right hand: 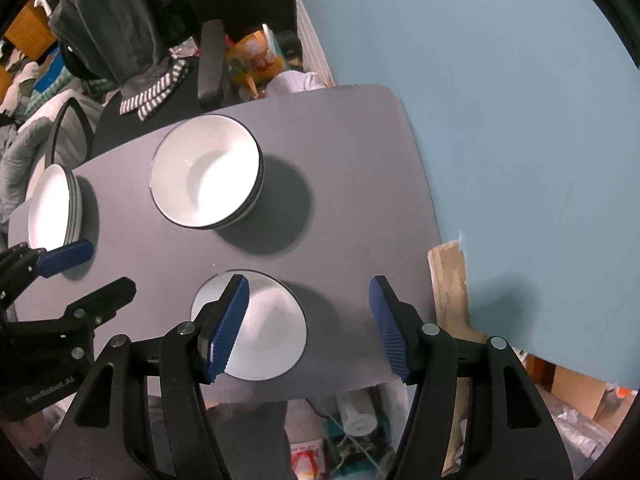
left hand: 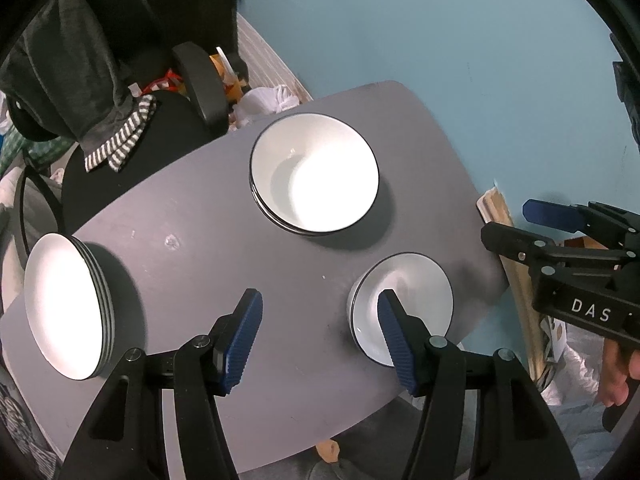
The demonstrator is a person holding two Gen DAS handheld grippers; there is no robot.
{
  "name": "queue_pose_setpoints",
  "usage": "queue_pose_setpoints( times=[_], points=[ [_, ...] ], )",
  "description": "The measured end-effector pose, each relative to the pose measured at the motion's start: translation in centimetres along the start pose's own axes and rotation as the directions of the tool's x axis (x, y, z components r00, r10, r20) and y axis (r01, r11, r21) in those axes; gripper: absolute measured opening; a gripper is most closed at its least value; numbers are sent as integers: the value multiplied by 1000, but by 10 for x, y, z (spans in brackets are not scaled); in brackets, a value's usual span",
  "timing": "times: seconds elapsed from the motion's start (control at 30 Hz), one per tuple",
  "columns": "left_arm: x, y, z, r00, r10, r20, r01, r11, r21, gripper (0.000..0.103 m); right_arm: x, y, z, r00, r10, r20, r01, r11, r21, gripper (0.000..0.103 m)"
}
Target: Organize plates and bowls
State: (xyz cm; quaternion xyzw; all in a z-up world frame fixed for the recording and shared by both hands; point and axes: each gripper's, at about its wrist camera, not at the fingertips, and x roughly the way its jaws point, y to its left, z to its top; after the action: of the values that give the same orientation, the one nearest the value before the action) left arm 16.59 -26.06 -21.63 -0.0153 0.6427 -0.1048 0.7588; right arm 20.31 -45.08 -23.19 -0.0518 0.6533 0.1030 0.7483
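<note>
On the grey table [left hand: 240, 248] stand three white stacks with dark rims. A stack of large bowls [left hand: 316, 172] sits at the far middle, also in the right wrist view [right hand: 204, 172]. A stack of plates [left hand: 64, 304] sits at the left edge [right hand: 52, 208]. A small stack of small bowls [left hand: 416, 296] sits near the front right [right hand: 268, 328]. My left gripper [left hand: 320, 308] is open and empty above the table, its right finger over the small bowls. My right gripper [right hand: 308, 296] is open and empty above the table's right part; it shows in the left wrist view [left hand: 516, 224].
A black office chair [left hand: 160, 128] draped with grey clothing stands behind the table. A blue wall [left hand: 440, 40] lies beyond. A wooden board [right hand: 448, 280] leans at the table's right edge. Clutter and boxes [right hand: 352, 432] lie on the floor below.
</note>
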Motion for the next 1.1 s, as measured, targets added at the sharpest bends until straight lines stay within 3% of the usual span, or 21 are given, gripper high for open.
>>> queue_pose_setpoints(
  times=[0.63,1.1],
  points=[
    [50,-13,-6,996,17,-87,-10,997,82,61,53,-12,-26,997,42,-64,-38,998,56,62],
    [93,-12,-12,984,-19,-176,29,998,55,61,99,-19,-40,990,88,-107,-77,991,109,62]
  ],
)
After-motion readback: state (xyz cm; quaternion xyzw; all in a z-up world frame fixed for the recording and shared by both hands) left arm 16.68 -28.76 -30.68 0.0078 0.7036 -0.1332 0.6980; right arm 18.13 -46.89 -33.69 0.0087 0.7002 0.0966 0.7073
